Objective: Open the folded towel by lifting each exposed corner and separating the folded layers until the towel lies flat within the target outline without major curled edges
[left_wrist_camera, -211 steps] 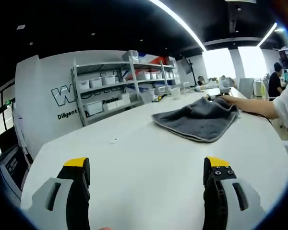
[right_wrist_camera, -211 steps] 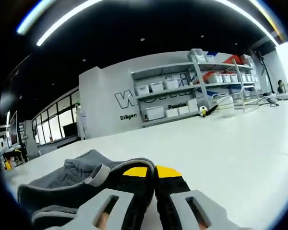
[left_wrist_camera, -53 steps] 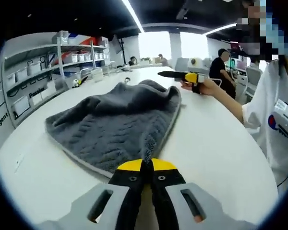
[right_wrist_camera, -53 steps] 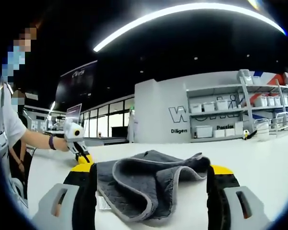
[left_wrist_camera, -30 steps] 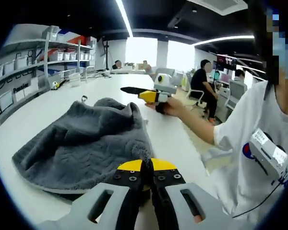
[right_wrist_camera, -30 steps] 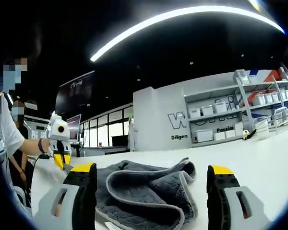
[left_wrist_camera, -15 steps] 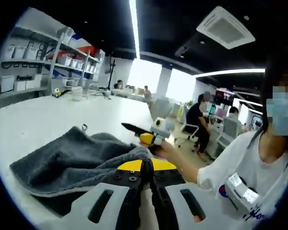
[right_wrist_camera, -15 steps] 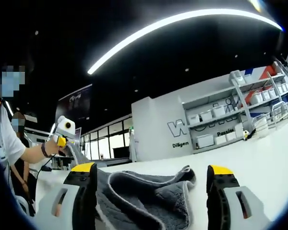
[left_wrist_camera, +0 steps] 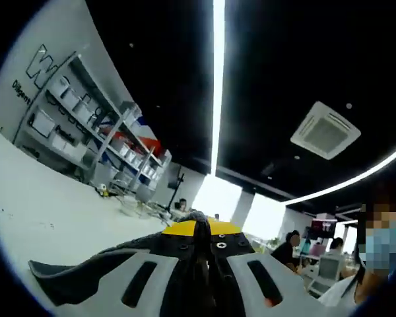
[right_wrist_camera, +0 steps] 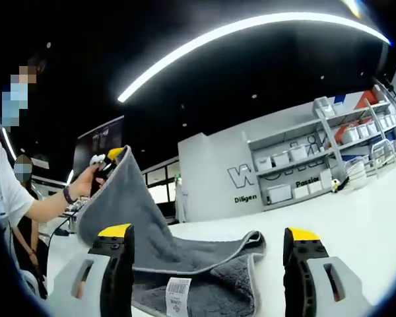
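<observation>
My left hand-held gripper (left_wrist_camera: 202,232), jaws pressed together, pinches a corner of the dark grey terry towel with a pale grey hem (right_wrist_camera: 185,264) and holds it high above the white table (left_wrist_camera: 46,218). In the left gripper view the pinched cloth shows as a dark fold between the yellow-tipped jaws, with more of the towel hanging below to the left. In the right gripper view that same left hand-held gripper appears at upper left, raising one layer of the towel as a steep sheet, while the remaining layers lie on the table, a white label with a barcode (right_wrist_camera: 178,294) showing on the near edge. My right hand-held gripper (right_wrist_camera: 208,261) stands with jaws spread wide, one on each side of the towel, gripping nothing. Grey metal shelving (right_wrist_camera: 317,155) against the far wall carries rows of pale storage bins; their contents cannot be made out.
</observation>
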`<act>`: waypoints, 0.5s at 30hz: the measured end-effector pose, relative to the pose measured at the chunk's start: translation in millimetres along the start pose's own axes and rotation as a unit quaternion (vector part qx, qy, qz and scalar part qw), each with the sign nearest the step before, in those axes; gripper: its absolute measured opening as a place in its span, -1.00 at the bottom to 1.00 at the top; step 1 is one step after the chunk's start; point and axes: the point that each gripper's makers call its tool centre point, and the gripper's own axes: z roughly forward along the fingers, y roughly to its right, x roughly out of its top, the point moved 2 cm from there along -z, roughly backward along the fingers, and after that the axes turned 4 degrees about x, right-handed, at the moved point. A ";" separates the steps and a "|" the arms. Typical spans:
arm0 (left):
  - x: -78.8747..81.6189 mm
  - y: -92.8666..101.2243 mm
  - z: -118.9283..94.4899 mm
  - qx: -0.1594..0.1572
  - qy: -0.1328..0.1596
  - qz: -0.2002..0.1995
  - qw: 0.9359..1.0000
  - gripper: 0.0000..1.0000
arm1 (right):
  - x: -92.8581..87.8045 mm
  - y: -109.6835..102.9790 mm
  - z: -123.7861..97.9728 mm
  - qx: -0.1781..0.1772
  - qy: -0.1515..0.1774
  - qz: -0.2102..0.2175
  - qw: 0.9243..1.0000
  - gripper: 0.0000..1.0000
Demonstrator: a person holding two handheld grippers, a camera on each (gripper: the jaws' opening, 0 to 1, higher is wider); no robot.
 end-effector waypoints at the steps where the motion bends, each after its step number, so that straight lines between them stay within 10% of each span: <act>1: 7.5 -7.0 -1.4 0.015 0.018 -0.008 1.000 -0.94 | -0.4 0.2 0.0 0.000 -0.001 0.000 1.000 0.90; 7: 43.9 -66.8 -27.2 0.166 0.064 0.036 0.983 -0.94 | -0.5 2.6 -0.1 0.001 -0.004 0.001 1.000 0.89; 15: 85.3 -119.3 -81.8 0.300 0.109 0.135 0.938 -0.94 | 0.2 3.7 -0.2 0.005 -0.004 0.000 1.000 0.88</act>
